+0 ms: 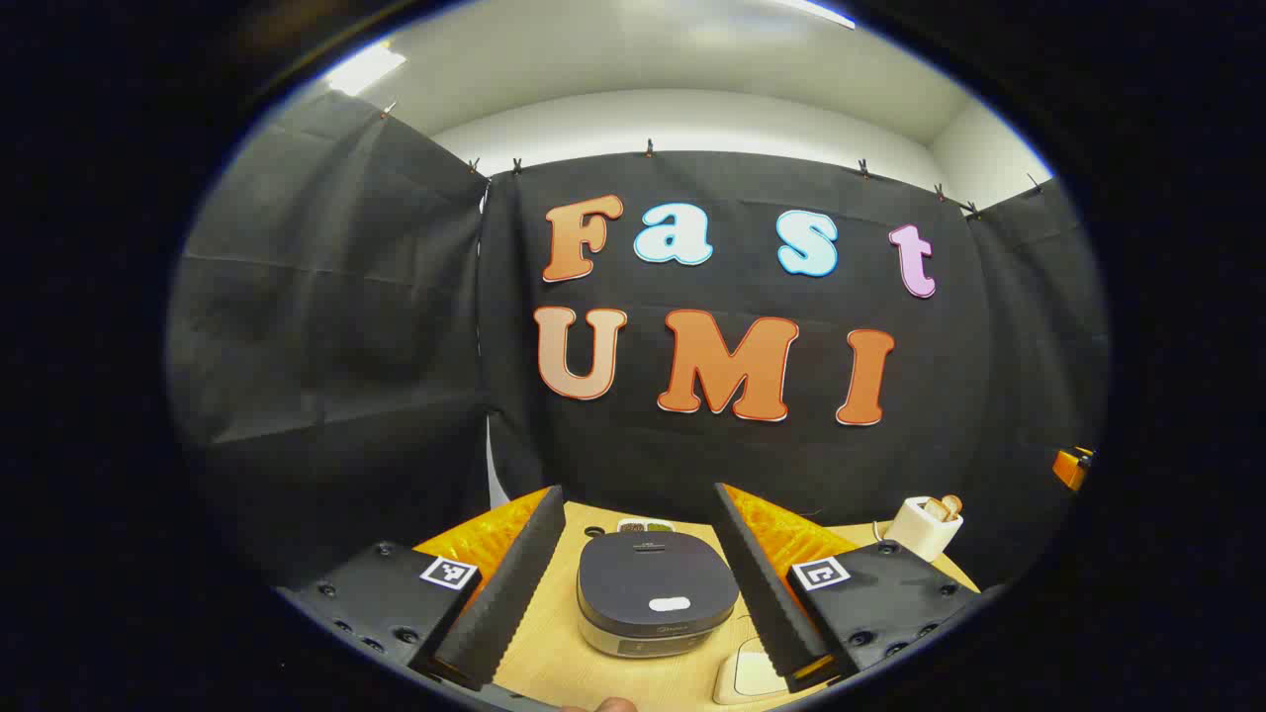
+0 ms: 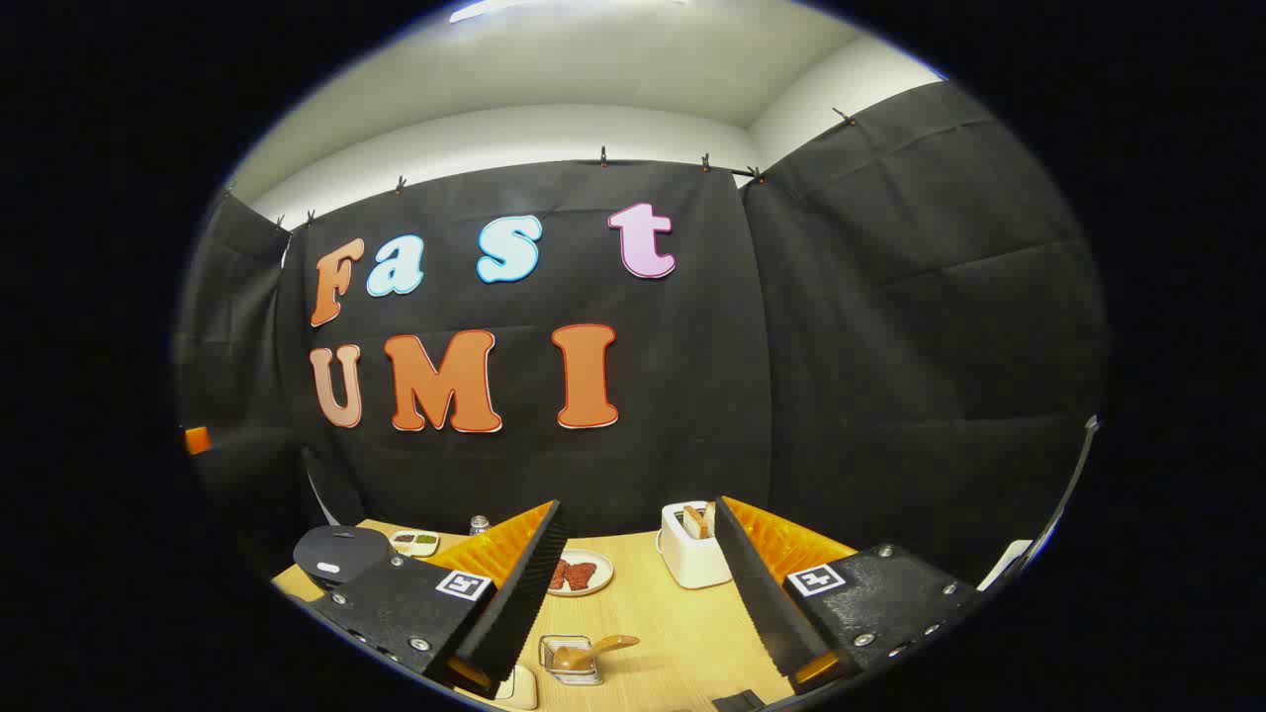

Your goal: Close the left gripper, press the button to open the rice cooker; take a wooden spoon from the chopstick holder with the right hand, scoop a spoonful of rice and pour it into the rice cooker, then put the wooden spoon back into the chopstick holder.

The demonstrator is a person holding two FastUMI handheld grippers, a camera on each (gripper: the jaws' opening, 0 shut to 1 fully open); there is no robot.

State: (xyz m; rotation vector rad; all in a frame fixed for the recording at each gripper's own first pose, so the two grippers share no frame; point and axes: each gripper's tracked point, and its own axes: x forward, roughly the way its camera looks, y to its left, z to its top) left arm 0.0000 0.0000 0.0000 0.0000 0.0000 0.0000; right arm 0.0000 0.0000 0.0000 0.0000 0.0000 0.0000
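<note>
This is a recording booth, not a real kitchen: black cloth walls [image 2: 890, 326] clipped up around a wooden table [image 2: 673, 633] with a toaster [image 2: 690, 554].

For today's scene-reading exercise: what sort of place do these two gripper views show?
Probably a staged kitchen tabletop inside a cloth-walled recording booth: a closed rice cooker, a toaster holding bread and a plate of food stand on a wooden table.

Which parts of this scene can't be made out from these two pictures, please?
- Cooker, left gripper view: its front panel is too small to make out a button.
- Pale item by the cooker, left gripper view: cut off by the edge and a finger.
- Small dish, right gripper view: contents too small to tell.
- Holder, right gripper view: partly hidden behind a finger; contents unclear.
</note>
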